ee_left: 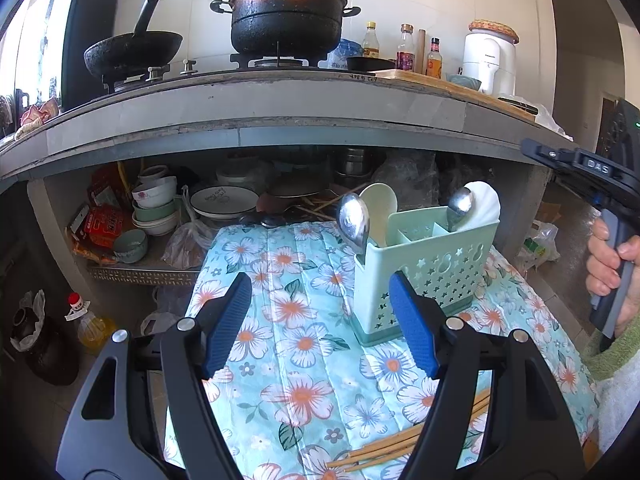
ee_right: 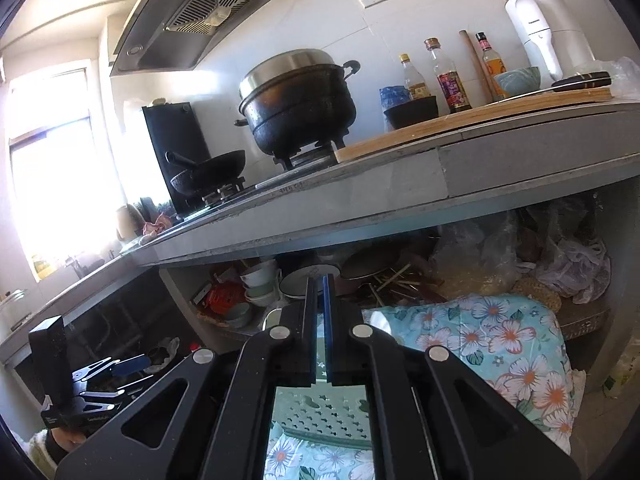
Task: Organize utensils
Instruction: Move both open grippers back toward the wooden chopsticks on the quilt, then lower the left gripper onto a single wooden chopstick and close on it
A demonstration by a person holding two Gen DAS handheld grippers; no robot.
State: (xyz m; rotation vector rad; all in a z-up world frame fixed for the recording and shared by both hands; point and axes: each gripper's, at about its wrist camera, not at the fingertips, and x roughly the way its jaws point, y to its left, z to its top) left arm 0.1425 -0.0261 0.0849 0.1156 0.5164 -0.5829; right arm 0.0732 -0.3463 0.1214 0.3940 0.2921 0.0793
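while the spoons stand sorted in the green caddy (ee_left: 428,276), the left gripper (ee_left: 320,320) waits wide open and empty above near chopsticks (ee_left: 408,440); the right gripper (ee_right: 320,320) is closed, empty.

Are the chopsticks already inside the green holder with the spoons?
No, the chopsticks lie flat on the flowery tablecloth, apart from the green utensil holder, which holds only spoons.

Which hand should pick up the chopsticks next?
Probably the left. Its tongs are open over the flowery cloth, and the chopsticks lie just below them. The right tongs are shut, holding nothing, up above the green holder.
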